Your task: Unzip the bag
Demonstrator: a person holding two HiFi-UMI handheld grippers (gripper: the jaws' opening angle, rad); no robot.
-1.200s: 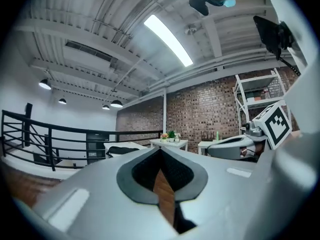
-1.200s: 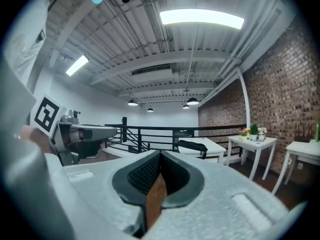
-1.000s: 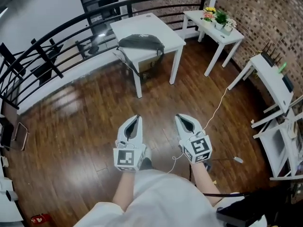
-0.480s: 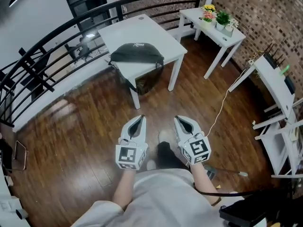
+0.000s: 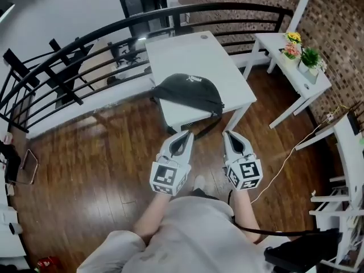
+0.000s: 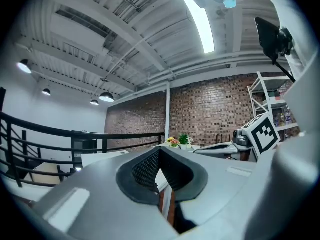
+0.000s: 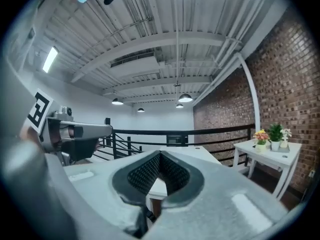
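Dark, domed bag (image 5: 189, 93) on white table (image 5: 196, 53), strap over edge.

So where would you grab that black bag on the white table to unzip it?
Probably from its near, domed side. The black bag lies along the table's front edge with its strap hanging over, so come from that edge, hold one end steady and take the zip pull. The pull is too small to make out here.

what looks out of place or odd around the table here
Nothing spilled or damaged. The black bag sits right at the near edge of the white table, with its strap dangling off the edge. A white cable trails loose across the wood floor on the right.
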